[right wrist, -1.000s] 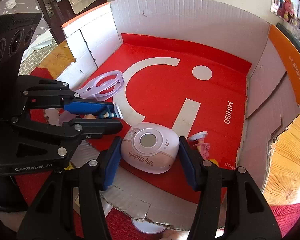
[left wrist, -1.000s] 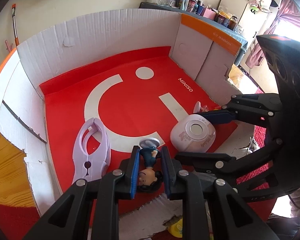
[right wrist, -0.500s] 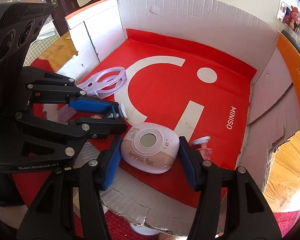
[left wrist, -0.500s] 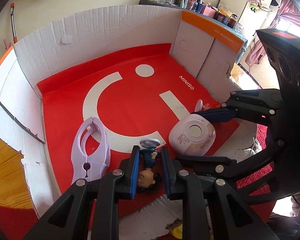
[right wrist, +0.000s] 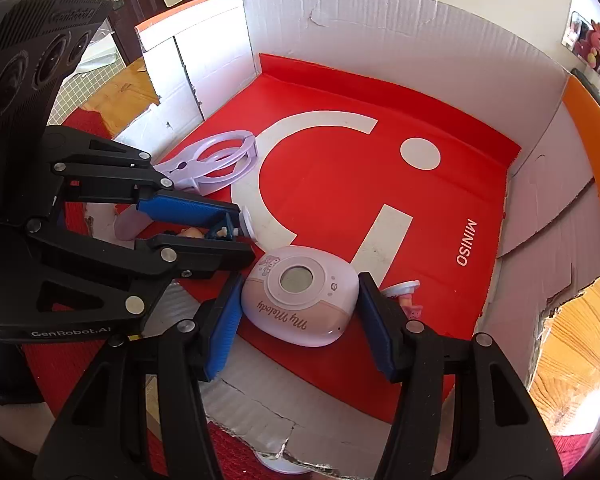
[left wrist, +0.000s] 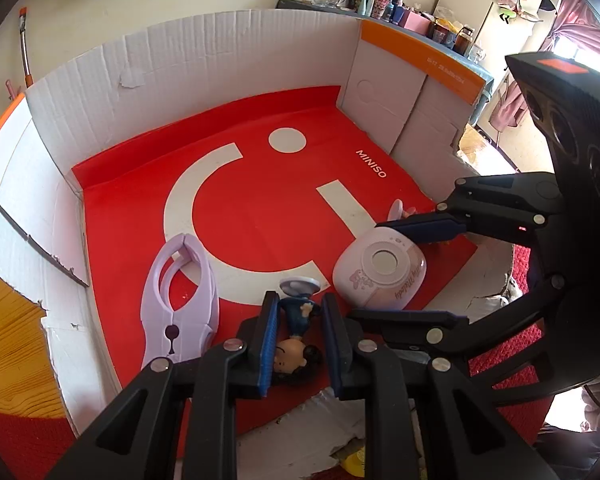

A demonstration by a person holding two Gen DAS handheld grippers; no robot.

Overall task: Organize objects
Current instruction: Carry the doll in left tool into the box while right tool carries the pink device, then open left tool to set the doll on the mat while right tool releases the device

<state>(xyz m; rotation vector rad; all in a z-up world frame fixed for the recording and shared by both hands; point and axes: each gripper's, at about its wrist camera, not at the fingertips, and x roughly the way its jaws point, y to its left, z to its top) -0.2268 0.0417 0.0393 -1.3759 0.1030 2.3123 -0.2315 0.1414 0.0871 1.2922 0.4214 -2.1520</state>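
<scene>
A small figurine [left wrist: 298, 320] in blue clothes with dark hair lies on the red box floor [left wrist: 260, 208]. My left gripper [left wrist: 299, 304] is shut on it, one pad on each side. In the right wrist view the left gripper [right wrist: 240, 236] shows the figurine's white base [right wrist: 246, 222] sticking out past its tips. A rounded pink-and-white "My Melody" device [right wrist: 300, 304] rests near the box's torn front edge. My right gripper [right wrist: 300, 284] is shut on it, its blue pads pressing both sides. The left wrist view shows the same device [left wrist: 380, 272] held in the right gripper [left wrist: 368, 270].
A lilac plastic clip [left wrist: 180, 300] lies at the left of the floor. A small pink figurine [right wrist: 404, 294] lies just right of the device. White cardboard walls [left wrist: 220, 64] enclose three sides. The wooden surface [right wrist: 576, 352] and a red mat lie outside.
</scene>
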